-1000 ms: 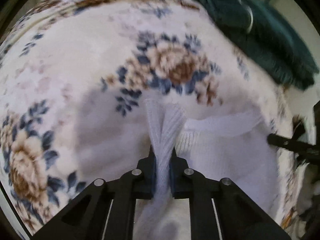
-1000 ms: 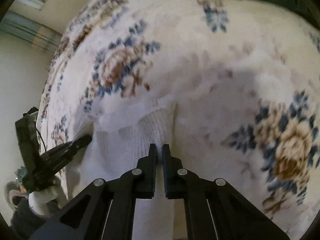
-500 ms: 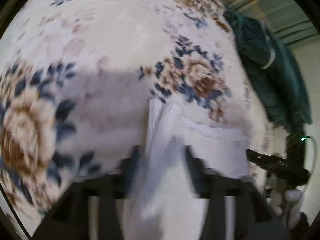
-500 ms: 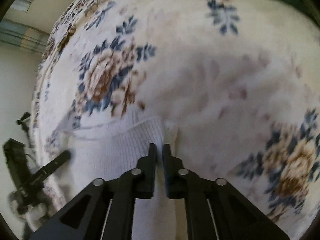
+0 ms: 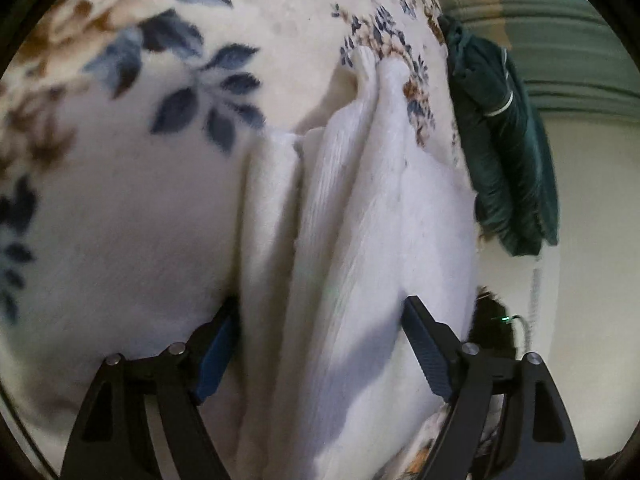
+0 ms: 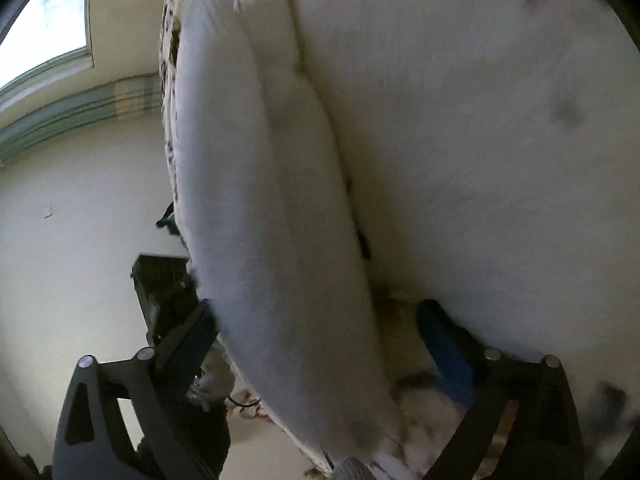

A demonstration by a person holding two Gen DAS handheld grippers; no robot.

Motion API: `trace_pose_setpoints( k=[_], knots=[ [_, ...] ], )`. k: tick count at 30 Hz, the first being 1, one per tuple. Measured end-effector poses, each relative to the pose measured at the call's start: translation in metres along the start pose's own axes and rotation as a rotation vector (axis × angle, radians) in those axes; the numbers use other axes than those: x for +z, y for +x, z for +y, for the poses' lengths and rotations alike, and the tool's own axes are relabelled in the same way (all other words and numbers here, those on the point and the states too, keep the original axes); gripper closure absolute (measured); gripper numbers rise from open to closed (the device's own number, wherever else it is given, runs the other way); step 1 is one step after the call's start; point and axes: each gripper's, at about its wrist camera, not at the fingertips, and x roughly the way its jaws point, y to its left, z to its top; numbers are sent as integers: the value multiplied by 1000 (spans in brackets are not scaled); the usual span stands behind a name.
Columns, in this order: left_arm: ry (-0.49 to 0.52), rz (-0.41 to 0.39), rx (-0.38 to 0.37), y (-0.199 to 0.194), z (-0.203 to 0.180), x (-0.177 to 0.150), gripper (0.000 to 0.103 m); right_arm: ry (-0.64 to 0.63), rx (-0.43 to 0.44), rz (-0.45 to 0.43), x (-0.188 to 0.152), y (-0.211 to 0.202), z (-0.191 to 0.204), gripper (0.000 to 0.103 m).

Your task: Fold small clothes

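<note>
Now both grippers opening, left gripper (image 5: 320, 320), right gripper (image 6: 320, 320), white garment (image 5: 360, 240) between fingers

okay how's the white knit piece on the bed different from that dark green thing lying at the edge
The white knit garment is pale and ribbed, while the dark green garment is deep teal with a thin light stripe. The white one lies bunched in long ridges directly ahead, between the fingers of the left hand-held gripper, whose jaws are opening; the green one sits crumpled at the far edge, away from that gripper. Both rest on the floral blanket.
</note>
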Motion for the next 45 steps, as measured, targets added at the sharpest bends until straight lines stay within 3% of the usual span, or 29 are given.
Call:
trace_pose_setpoints(
  k=[2,3,4,5,6,9,13,17,19,22,23,26,29,31,33,34,36,37,40,43,45],
  knots=[
    [21,-1,-11,0,-4,-1,26,3,19,10,7,10,2,0],
    [42,-3,-15,0,-8,-3,52,6,33,7,8,11,4,1],
    [51,-2,-26,-1,-11,-4,66,1,24,5,10,12,6,2],
    [51,-10,-28,-2,-14,-5,71,-8,7,-6,11,13,9,17],
    [55,-37,-40,-7,-16,-6,77,-11,13,-7,11,13,12,47],
    [50,-97,-82,-24,-20,-15,80,-13,-21,-22,3,10,23,56],
    [45,-108,-116,-48,-30,-41,80,-35,0,-12,-20,4,40,59],
    [38,-64,-100,-80,-32,-101,80,-59,28,36,-82,-12,44,59],
    [5,-20,-67,-91,-22,-147,80,-50,23,68,-119,-17,37,59],
    [-33,44,13,-93,-4,-209,78,7,-15,128,-189,-15,11,59],
    [-17,73,75,-88,2,-227,75,21,-57,152,-214,-11,-4,58],
    [40,116,218,-69,13,-262,61,21,-162,175,-245,1,-33,50],
    [25,47,237,-78,9,-264,58,31,-219,173,-252,4,-44,40],
    [-2,11,314,-89,1,-259,58,34,-224,154,-250,-1,-35,37],
    [6,-35,371,-106,-8,-258,58,16,-287,123,-251,-16,-28,29],
    [37,-70,393,-117,-9,-263,58,6,-306,109,-253,-19,-26,29],
    [118,-127,521,-134,-12,-264,58,-8,-334,56,-253,-35,-14,29],
    [140,-135,604,-139,-8,-262,58,-10,-345,37,-254,-40,-9,29],
    [116,-136,734,-140,22,-258,58,-68,-433,-37,-257,-63,1,29],
    [70,-76,771,-120,62,-250,58,-102,-489,-74,-247,-63,17,29],
    [51,-77,763,-108,75,-244,47,-97,-491,-72,-239,-62,27,29]
  ],
)
